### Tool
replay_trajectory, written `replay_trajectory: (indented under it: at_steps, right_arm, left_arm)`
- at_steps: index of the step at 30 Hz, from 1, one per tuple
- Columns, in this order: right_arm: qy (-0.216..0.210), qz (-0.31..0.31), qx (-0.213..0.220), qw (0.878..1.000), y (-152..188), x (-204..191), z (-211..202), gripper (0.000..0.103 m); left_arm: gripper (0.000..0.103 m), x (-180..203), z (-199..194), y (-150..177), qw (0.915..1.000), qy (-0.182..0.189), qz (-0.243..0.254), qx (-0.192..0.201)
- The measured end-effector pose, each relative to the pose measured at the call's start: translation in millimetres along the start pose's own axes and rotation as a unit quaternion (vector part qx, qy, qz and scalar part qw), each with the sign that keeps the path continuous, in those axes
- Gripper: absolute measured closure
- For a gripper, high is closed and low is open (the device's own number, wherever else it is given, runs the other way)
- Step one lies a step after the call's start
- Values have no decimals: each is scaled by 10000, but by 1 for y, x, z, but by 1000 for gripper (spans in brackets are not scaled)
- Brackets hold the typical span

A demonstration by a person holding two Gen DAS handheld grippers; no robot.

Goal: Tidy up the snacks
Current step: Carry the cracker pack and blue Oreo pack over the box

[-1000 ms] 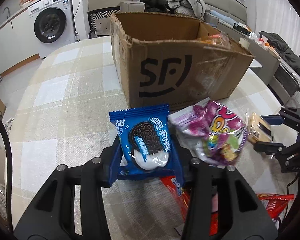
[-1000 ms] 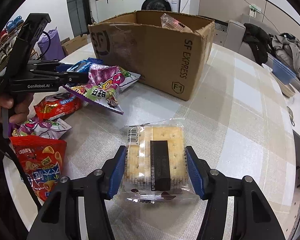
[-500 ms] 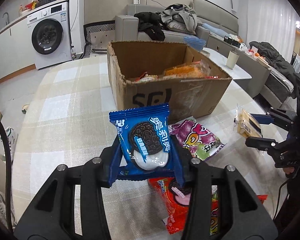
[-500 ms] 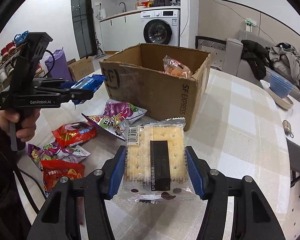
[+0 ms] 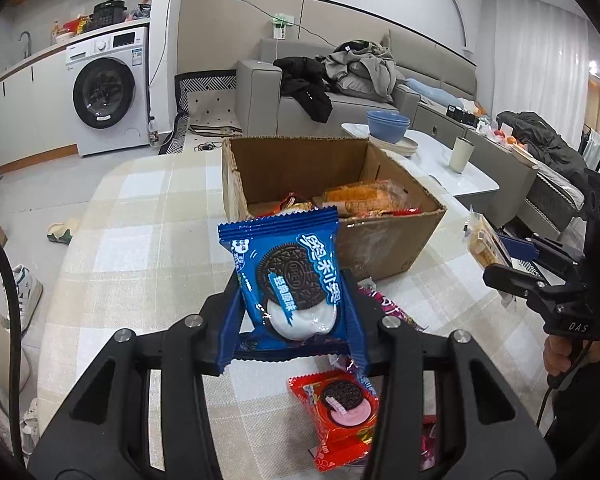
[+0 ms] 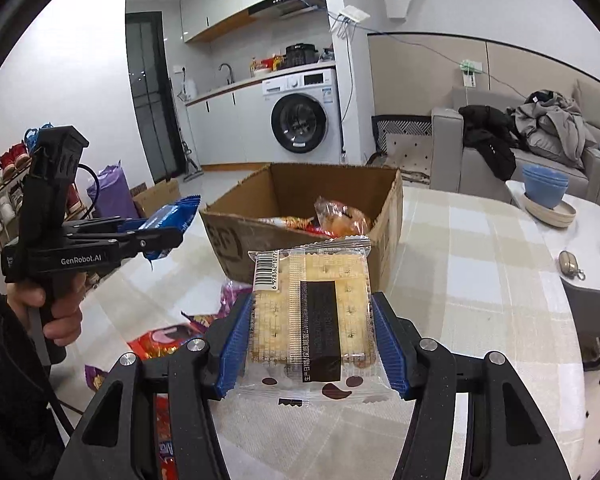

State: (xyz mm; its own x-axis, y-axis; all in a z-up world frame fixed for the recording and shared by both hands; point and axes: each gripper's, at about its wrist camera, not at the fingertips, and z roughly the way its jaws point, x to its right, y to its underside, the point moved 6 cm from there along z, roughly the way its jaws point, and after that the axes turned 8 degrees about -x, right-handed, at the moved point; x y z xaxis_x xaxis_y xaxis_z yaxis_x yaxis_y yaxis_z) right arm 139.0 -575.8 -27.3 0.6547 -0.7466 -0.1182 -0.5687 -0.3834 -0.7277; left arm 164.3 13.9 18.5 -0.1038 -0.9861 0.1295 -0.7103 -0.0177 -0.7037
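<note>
Through the left wrist camera I see my left gripper (image 5: 292, 320) clenched on the blue Oreo packet (image 5: 290, 280), its blue pads pressing both side edges; the packet stands upright between the fingers, held in the air short of the open cardboard box (image 5: 384, 248), which has other snacks inside. Below it, a red Oreo packet (image 5: 342, 412) lies on the checked tablecloth (image 5: 140, 248). Through the right wrist camera, my right gripper (image 6: 310, 340) grasps the clear cracker pack (image 6: 312, 316) by its two sides, lifted above the table just in front of the box's near corner. The left gripper with its blue packet hangs at the left, beside the box.
</note>
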Motion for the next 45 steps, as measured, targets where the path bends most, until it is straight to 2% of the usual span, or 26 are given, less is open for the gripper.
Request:
replay_trajectory:
  at_steps: [7,17,27,45]
  right_arm:
    - [9,69,308,9995,-16,-4,-7,44]
    - [93,192,493,9986,-35,-2,-6,44]
    - [145,280,521,9981,-56,4,8,44]
    - [120,447,578,9973,-83,8,31,44]
  left_arm:
    - [61,7,-8,-15,9999,1,109,113]
    - [61,19,-6,-31,9997,-33,162,181]
    - [61,20,5,-54,9996,-133,74,232]
    - [61,19,33,-75,9992,-333,37,235]
